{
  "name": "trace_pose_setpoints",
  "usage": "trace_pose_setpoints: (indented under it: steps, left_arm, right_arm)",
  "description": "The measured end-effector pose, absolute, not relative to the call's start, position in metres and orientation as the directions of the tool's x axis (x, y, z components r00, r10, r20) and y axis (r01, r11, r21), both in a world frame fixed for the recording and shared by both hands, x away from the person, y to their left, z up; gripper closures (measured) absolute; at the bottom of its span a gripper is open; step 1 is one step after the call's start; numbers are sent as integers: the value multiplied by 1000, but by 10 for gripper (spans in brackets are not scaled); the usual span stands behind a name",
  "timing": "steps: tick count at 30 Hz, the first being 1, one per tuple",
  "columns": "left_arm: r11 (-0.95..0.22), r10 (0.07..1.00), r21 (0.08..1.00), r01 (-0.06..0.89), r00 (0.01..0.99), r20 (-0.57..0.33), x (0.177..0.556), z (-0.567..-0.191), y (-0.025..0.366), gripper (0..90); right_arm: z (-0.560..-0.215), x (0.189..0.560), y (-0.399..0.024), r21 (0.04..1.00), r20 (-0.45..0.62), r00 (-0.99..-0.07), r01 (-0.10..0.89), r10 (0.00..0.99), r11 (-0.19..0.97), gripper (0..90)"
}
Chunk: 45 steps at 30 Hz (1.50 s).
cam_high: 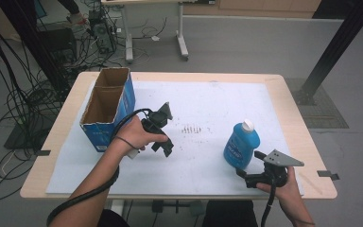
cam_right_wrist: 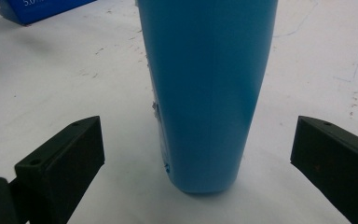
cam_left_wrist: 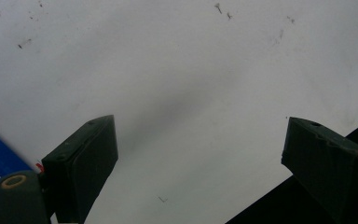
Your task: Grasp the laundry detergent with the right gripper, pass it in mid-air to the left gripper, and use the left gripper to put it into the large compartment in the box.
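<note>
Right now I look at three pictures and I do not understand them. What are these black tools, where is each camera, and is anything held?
A person sits at a table covered by a white sheet and holds a hand tool with two black jaws in each hand. The high view looks down from above. It shows the left gripper beside an open blue cardboard box, and the right gripper near an upright blue bottle with a white cap. The other two cameras ride on the grippers. The left gripper's jaws stand open over the bare sheet. The right gripper's jaws stand open, the bottle just ahead of them, not touching. Nothing is held.
</note>
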<state>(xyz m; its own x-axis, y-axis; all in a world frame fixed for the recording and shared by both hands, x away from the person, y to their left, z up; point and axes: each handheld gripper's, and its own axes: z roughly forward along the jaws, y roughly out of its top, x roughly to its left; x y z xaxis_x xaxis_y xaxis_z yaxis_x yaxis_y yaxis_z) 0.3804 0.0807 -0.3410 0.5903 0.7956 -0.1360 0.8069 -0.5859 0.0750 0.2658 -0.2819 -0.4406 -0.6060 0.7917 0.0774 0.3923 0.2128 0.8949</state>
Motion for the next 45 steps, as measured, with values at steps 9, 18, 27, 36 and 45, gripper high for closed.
trace_pose_setpoints:
  steps: [9, 18, 27, 36, 45]
  left_arm:
    - [-589, 794, 70, 805, 592, -139, 381, -343, 81, 108]
    - [-590, 792, 71, 804, 594, -143, 382, -343, 81, 108]
    - [-587, 794, 70, 807, 590, -146, 381, -345, 82, 108]
    - [-585, 795, 70, 808, 588, -147, 380, -343, 83, 108]
    - [-585, 795, 72, 808, 588, -149, 380, -343, 82, 109]
  right_arm:
    - [-445, 271, -280, 896, 65, -603, 385, 795, 219, 24]
    - [-446, 275, -279, 908, 49, -589, 362, 806, 210, 31]
    - [-445, 282, -276, 916, 46, -592, 346, 804, 202, 33]
    - [-446, 287, -270, 925, 45, -600, 328, 799, 194, 38]
    - [-447, 292, -262, 932, 42, -603, 312, 797, 186, 41]
